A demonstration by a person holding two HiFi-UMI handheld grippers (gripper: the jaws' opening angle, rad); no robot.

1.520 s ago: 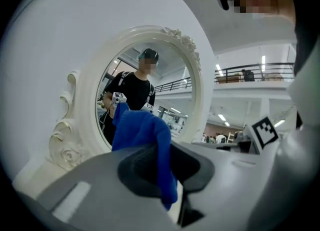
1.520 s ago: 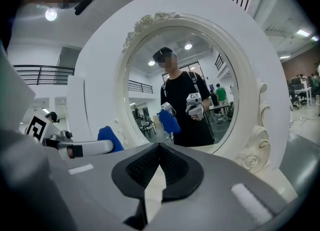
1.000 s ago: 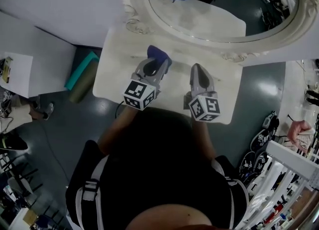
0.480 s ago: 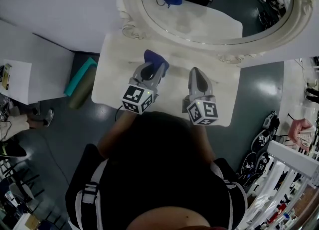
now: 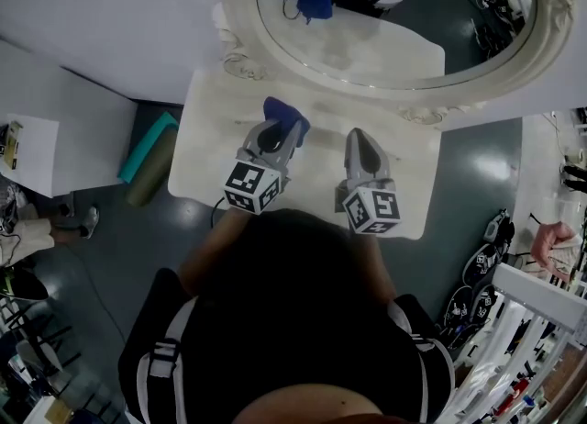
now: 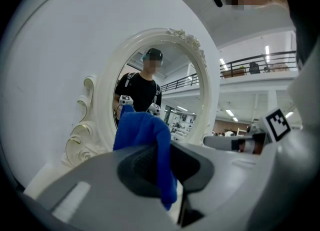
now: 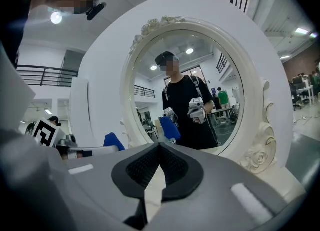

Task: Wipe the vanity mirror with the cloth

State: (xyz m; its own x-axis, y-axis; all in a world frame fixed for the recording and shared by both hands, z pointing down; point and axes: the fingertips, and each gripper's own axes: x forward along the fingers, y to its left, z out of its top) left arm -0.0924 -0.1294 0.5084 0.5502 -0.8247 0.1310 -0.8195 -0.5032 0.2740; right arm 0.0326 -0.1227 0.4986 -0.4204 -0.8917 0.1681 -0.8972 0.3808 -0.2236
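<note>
Left gripper [image 6: 165,175]: jaws clamped on the blue cloth [image 6: 142,130]. A bunched fold stands up above the jaw tips and a tail hangs down between the pads; how much is pinched inside is hidden.

Right gripper [image 7: 159,146]: jaws closed tip to tip, nothing between them.

Head view: both grippers are side by side over the white vanity top [image 5: 206,138]. The cloth is held short of the vanity mirror [image 5: 394,27], not touching the glass. The person's torso covers the near edge of the top. The mirror's upper part is cut off by the picture edge. The glass reflects the cloth and both grippers.
</note>
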